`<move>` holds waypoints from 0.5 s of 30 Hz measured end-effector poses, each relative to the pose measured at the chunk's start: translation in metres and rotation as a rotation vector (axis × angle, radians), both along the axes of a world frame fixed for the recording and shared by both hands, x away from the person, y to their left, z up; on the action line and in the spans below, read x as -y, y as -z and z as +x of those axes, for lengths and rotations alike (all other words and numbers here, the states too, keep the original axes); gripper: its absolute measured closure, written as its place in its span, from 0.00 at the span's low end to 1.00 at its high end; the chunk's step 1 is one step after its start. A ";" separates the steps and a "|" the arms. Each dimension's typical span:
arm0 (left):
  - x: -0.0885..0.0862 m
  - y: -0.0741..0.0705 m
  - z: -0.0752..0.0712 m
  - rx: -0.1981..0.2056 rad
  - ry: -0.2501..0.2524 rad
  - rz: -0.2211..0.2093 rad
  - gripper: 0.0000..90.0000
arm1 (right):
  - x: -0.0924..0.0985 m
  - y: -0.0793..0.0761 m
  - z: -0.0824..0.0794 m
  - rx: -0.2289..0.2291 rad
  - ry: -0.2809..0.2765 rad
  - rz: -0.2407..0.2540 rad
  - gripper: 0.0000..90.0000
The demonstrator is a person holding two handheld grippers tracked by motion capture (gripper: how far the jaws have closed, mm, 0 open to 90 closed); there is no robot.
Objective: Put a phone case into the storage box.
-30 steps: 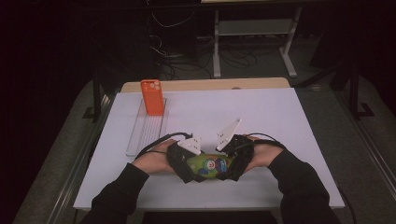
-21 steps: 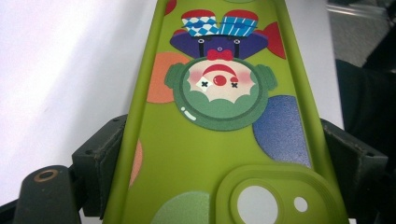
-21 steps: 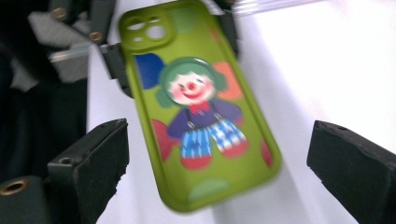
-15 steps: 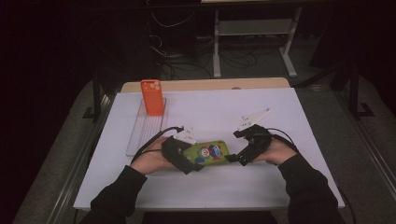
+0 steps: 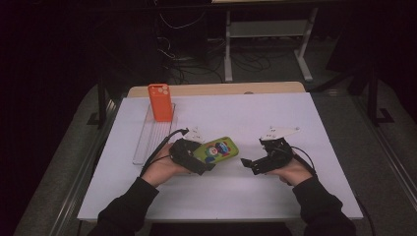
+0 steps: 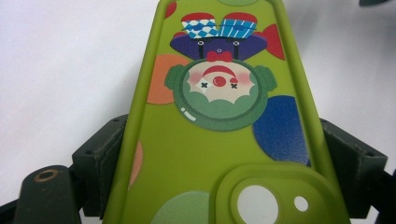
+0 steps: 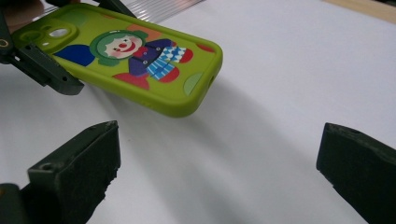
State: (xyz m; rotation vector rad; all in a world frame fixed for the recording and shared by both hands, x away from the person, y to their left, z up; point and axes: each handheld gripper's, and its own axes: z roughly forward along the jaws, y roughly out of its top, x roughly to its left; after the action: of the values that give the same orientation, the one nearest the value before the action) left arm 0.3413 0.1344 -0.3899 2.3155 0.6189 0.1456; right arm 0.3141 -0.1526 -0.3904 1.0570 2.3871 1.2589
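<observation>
In the high view, the left gripper (image 5: 209, 158) is clamping the near end of a lime-green phone case (image 5: 216, 150); the case is sitting toward the middle of the white table sheet (image 5: 236, 113), closer to the person's edge than to the far one, and slanting up toward the right; no writing can be read on it, only a cartoon clown print; the right gripper (image 5: 247, 164) is sitting just beside the case on its right, apart from it, its jaws spreading wide with nothing between them, having just been opening; an orange phone case (image 5: 161, 102) is standing upright at the far end of a clear ribbed tray (image 5: 150, 135) near the sheet's left edge; a bare wooden strip (image 5: 216, 89) is showing along the far edge; cables and a metal frame are lying on the dark floor beyond.

In the left gripper view, the two black pads (image 6: 100, 158) are pressing on the long sides of the green case (image 6: 196, 154); its surface is looking matt and rubbery, with raised rims, a rounded camera bump with two holes, and coloured dots round the clown.

In the right gripper view, the black jaws are standing far apart over bare white sheet (image 7: 289, 93); the green case (image 7: 140, 60) is hanging tilted above the sheet, casting a shadow, gripped at its camera end by the other gripper's pads (image 7: 46, 70).
</observation>
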 end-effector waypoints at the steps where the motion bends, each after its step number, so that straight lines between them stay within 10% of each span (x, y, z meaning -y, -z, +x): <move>1: 0.000 0.000 0.000 -0.006 -0.007 -0.006 0.16 | 0.000 0.001 -0.001 0.004 0.011 0.006 0.00; 15: -0.003 -0.002 0.002 -0.019 -0.041 -0.046 0.17 | -0.013 0.017 -0.003 0.067 0.025 -0.026 0.00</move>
State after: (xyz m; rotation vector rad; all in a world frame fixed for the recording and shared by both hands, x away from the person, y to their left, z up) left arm 0.3432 0.1376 -0.3882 2.2635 0.6722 0.1277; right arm 0.3108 -0.1398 -0.4071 1.0179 2.3273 1.2311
